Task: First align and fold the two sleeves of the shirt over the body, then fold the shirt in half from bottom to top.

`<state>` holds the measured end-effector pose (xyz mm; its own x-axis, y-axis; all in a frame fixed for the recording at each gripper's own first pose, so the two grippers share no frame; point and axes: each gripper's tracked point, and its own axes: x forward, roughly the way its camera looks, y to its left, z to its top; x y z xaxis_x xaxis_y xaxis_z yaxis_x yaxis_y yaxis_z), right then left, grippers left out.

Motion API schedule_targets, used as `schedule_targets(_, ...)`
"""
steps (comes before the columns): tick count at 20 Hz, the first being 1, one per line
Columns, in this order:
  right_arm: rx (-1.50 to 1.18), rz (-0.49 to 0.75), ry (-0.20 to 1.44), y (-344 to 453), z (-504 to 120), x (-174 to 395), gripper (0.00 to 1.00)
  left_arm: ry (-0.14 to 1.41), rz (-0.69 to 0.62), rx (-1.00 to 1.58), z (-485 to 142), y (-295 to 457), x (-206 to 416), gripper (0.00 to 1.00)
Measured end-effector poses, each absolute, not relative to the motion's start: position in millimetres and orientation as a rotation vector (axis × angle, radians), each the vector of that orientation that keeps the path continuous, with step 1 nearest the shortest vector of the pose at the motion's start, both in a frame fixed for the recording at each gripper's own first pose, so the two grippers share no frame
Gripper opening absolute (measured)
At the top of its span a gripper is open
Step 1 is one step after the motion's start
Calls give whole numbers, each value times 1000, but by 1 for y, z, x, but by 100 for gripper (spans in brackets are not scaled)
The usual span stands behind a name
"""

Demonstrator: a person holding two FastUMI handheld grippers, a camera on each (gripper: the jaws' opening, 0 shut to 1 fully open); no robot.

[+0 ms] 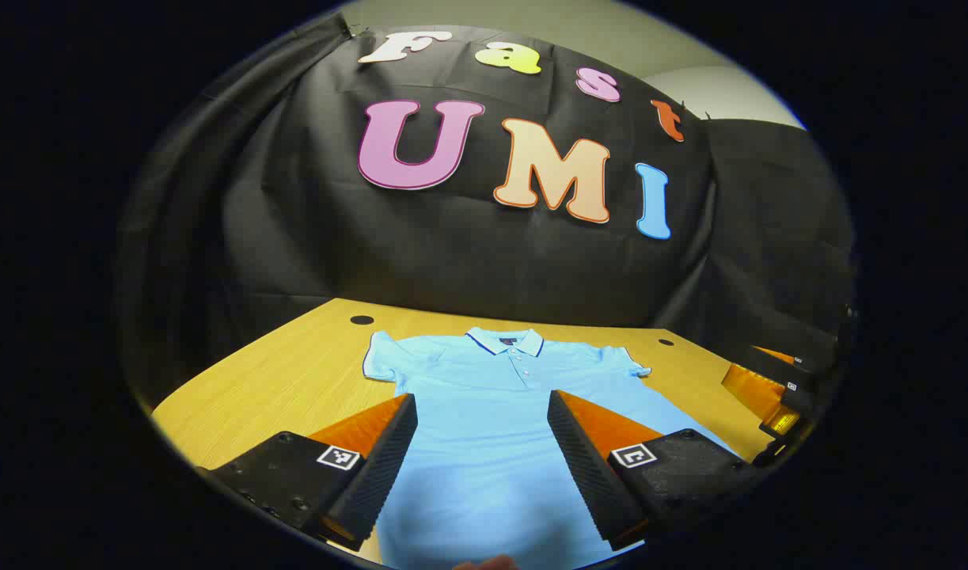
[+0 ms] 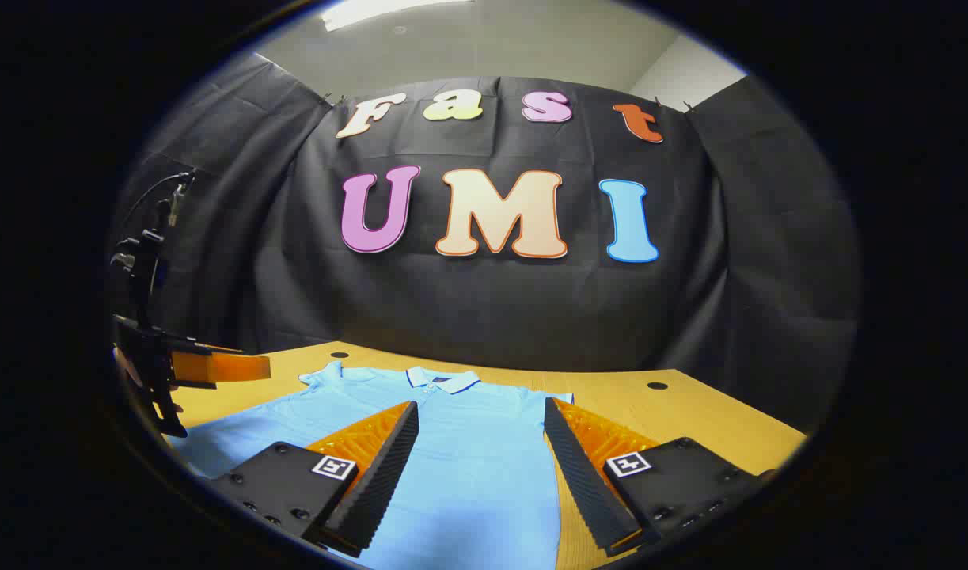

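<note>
A light blue polo shirt lies flat on the wooden table, collar toward the booth wall, both short sleeves spread out to the sides. My left gripper hovers open over the shirt's lower body, nothing between its fingers. In the right gripper view the same shirt stretches to the left, and my right gripper stands open above its right side, near the hem edge. The left gripper shows at the left rim of that view, and the right gripper at the right rim of the left gripper view.
The table has round cable holes near its back edge. Bare wood lies left of the shirt and right of it. The black cloth wall closes off the back.
</note>
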<state>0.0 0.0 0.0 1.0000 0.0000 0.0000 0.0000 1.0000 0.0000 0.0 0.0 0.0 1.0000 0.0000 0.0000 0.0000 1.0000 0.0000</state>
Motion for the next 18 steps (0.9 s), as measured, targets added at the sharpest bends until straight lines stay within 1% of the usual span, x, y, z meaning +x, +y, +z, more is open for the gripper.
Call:
schedule_targets(1,-2,3,6,1,-1,2,100,0,4,4,-2,2,0,99)
schedule_targets(2,0,6,18,2,-2,5,99,-10,12,6,0,6,0,99)
schedule_targets(4,10,6,23,3,-4,7,99,9,12,31,-3,9,1,99)
schedule_targets(8,13,12,29,7,-5,10,99,-13,24,49,5,19,-3,99)
schedule_targets(9,12,10,31,7,-7,9,100,-14,23,50,6,19,-3,99)
schedule_targets(10,11,9,35,6,-7,10,99,-10,20,49,5,18,-3,99)
schedule_targets(16,7,3,63,-2,-13,11,99,-1,20,66,1,19,-3,99)
schedule_targets(18,3,-16,83,-8,-18,13,99,-8,23,68,5,21,-4,99)
